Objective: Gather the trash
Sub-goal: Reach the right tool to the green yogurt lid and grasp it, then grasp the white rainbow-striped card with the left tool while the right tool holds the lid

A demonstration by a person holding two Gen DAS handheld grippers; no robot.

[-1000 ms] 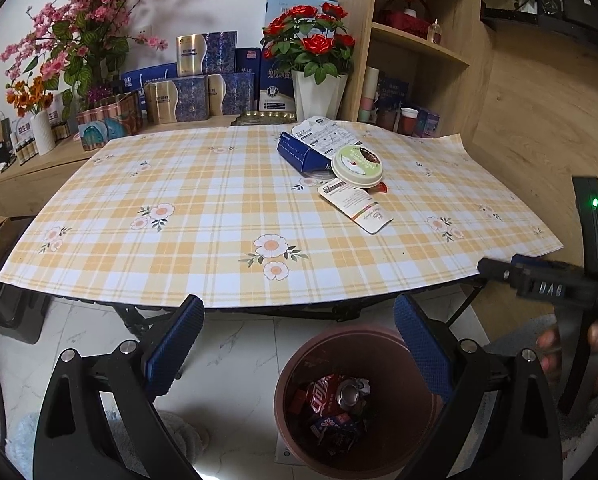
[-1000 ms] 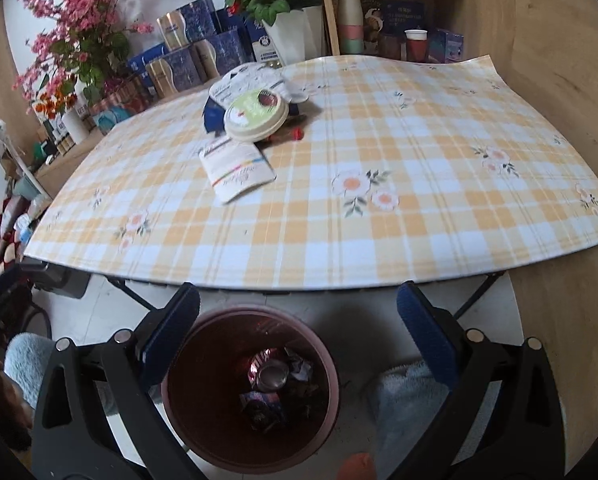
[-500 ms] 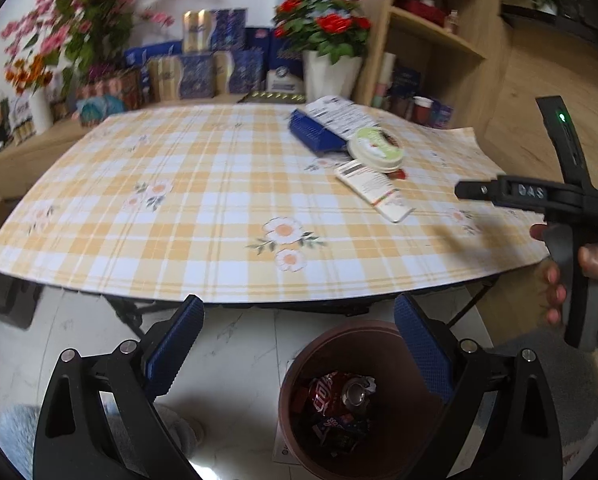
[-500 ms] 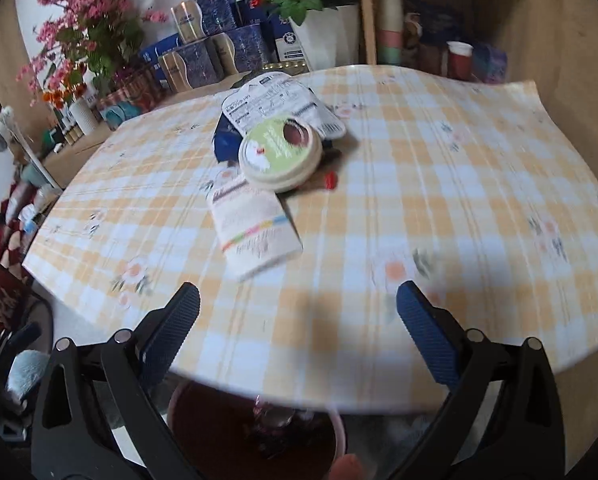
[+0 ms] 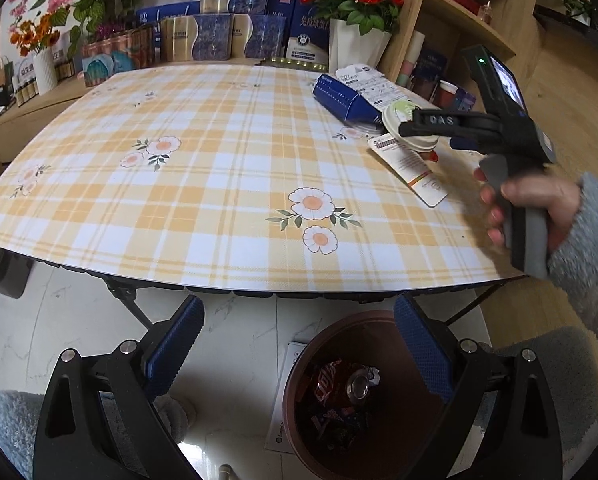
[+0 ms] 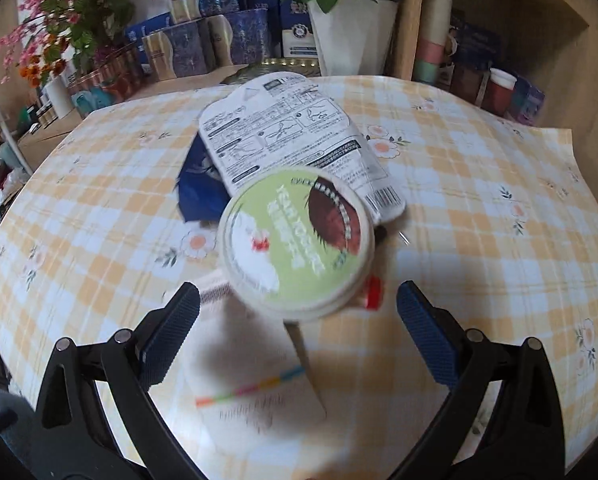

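Trash lies in a heap at the table's far right: a round tub with a green lid (image 6: 295, 240) (image 5: 399, 114), a white printed pack (image 6: 291, 136) on a blue box (image 6: 201, 194) (image 5: 345, 98), a flat white packet (image 6: 255, 380) (image 5: 413, 170) and a small red bit (image 6: 373, 292). My right gripper (image 6: 298, 295) is open and low over the table, its fingers either side of the tub's near edge, not touching it. In the left wrist view it (image 5: 409, 125) reaches over the tub, held by a hand. My left gripper (image 5: 298, 308) hangs open and empty above the brown bin (image 5: 299, 392).
The bin stands on the floor under the table's near edge and holds a can and wrappers. Behind the plaid tablecloth (image 5: 203, 168) are boxes, flower vases (image 5: 355, 48) and a wooden shelf (image 5: 459, 20) with cups. The person's grey sleeve (image 5: 587, 256) is at the right.
My right gripper rose from above the bin and moved forward over the table up to the green-lidded tub. The left gripper stayed open over the bin, tilting slightly upward.
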